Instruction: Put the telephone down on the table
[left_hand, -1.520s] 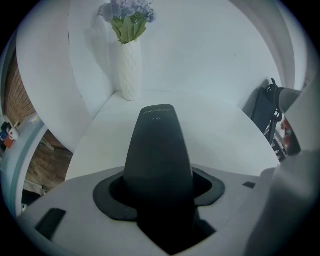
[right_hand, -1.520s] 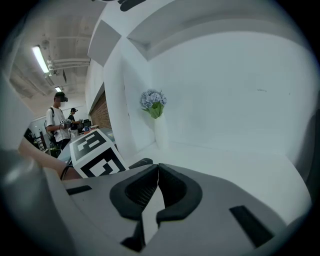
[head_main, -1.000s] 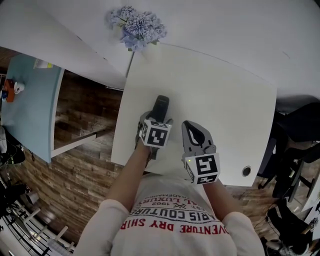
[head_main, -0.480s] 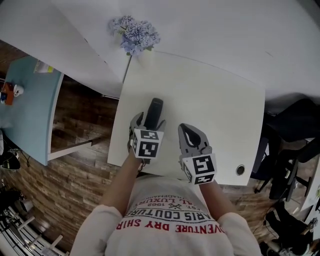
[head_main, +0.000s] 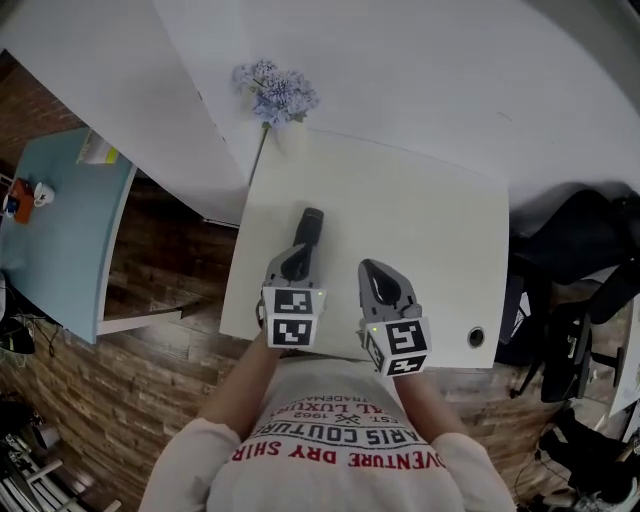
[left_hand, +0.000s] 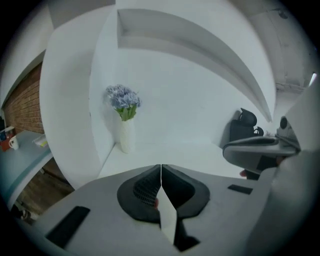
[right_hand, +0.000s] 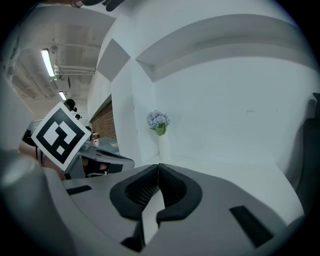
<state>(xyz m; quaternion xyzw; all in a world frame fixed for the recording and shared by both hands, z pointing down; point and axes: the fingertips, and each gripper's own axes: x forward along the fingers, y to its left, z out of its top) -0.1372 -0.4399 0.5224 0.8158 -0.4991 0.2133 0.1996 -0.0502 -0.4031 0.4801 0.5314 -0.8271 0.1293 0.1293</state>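
The dark telephone handset (head_main: 311, 228) lies flat on the white table (head_main: 420, 230), pointing away from me near the table's left side. My left gripper (head_main: 296, 263) sits just behind the handset's near end with its jaws shut and nothing between them (left_hand: 160, 172); the handset does not show in the left gripper view. To the right, my right gripper (head_main: 384, 285) hovers over the table's near edge, also shut and empty (right_hand: 158, 172).
A white vase of blue-purple flowers (head_main: 275, 92) stands at the table's far left corner against the wall. A round cable hole (head_main: 476, 337) is at the near right corner. A black chair (head_main: 590, 270) stands to the right, a light blue table (head_main: 60, 230) to the left.
The left gripper let go of the handset, drew back toward me and shut its jaws. The handset now lies on the table alone. The right gripper barely moved.
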